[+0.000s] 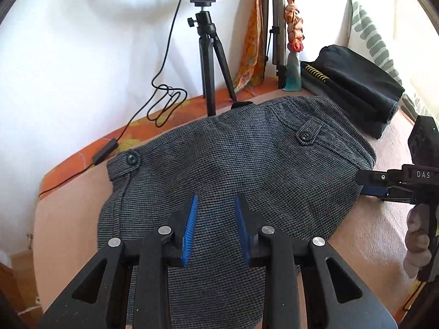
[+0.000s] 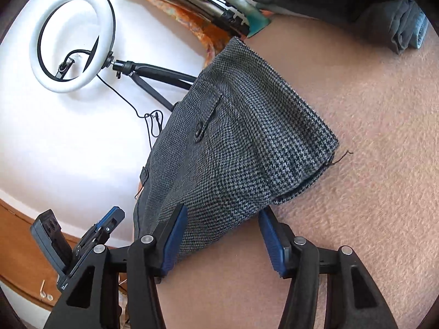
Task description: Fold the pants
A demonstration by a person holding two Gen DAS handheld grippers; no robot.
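Grey houndstooth pants [image 1: 233,170] lie folded in a compact bundle on a pink bed cover [image 1: 65,219], waistband buttons facing up. My left gripper [image 1: 215,219] is open and hovers just over the near part of the bundle. My right gripper [image 2: 223,235] is open, its jaws standing on either side of the bundle's corner [image 2: 219,205] without closing on it. In the left wrist view the right gripper [image 1: 367,185] shows at the bundle's right edge. In the right wrist view the left gripper [image 2: 107,224] shows at lower left.
A ring light on a black tripod [image 1: 208,63] stands behind the pants with a trailing cable [image 1: 162,104]. A stack of dark folded clothes [image 1: 356,85] and a patterned pillow [image 1: 370,35] lie at the back right. An orange sheet edge [image 1: 82,159] borders the white wall.
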